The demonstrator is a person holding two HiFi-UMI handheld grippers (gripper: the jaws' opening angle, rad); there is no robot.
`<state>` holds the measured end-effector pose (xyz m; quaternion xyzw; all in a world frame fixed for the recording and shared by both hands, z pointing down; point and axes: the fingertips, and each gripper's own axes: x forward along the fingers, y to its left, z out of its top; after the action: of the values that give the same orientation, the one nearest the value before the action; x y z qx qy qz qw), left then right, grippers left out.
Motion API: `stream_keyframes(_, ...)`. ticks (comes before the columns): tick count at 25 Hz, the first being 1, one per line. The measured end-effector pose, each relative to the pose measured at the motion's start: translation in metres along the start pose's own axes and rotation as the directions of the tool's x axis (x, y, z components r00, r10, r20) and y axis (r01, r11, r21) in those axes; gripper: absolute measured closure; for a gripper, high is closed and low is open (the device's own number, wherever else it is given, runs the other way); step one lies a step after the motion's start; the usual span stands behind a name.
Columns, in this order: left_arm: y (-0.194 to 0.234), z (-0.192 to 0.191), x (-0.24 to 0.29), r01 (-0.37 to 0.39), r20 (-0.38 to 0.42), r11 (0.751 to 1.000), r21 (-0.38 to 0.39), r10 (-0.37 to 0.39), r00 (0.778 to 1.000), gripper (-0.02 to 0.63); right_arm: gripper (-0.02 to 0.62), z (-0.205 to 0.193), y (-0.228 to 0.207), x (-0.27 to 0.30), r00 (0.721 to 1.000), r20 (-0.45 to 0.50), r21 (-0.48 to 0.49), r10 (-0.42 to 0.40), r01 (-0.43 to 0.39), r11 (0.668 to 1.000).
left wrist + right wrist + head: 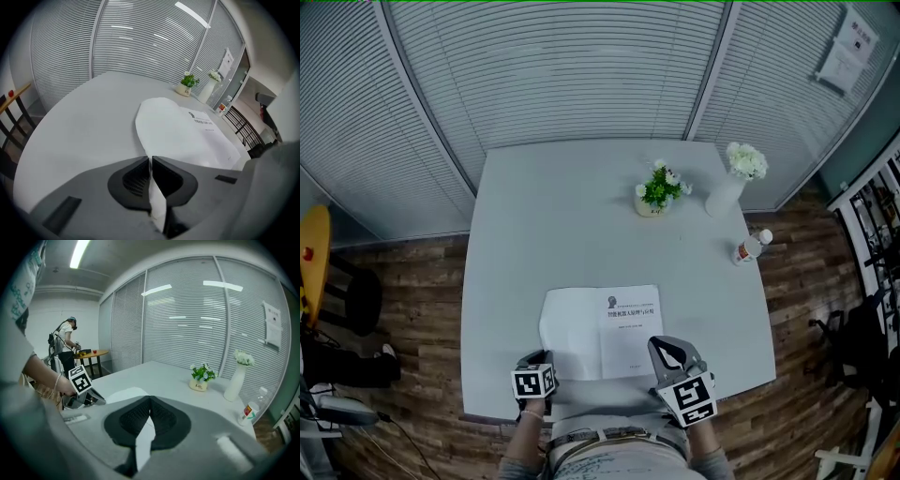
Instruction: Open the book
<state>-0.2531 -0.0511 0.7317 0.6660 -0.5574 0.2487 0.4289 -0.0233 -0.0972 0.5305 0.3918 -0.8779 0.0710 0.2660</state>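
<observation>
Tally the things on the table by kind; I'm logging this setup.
book: 1
potted plant: 1
vase with white flowers: 1
bottle: 1
Total: 4

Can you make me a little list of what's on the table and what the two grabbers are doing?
table: grey
book: white, some print on it, at the person's edge
left gripper: shut on a white sheet of the book
right gripper: shut on a white sheet too
plant: small, potted, far side
vase: white, white flowers, beside the plant
bottle: near the right edge
</observation>
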Motion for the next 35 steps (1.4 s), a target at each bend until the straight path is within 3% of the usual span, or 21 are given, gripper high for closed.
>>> stream_keyframes(14, -0.002, 0.000, 0.001, -0.040, 0.022, 0.999, -0.015, 0.040, 0.999, 0.586, 0.593, -0.002, -0.014, -0.004, 0.999, 0.016, -0.027, 0.040, -0.040, 0.999)
stream_keyframes(29, 0.000, 0.000, -0.007, -0.100, 0.030, 0.994, 0.032, 0.099, 0.995, 0.546, 0.592, 0.001, -0.011, -0.003, 0.997, 0.037, -0.018, 0.066, -0.066, 0.998)
stream_keyframes(35, -0.001, 0.008, -0.018, -0.091, 0.087, 0.996, -0.005, 0.091, 0.992, 0.526, 0.592, 0.005, -0.006, 0.000, 0.996, 0.041, -0.039, 0.078, -0.077, 0.996)
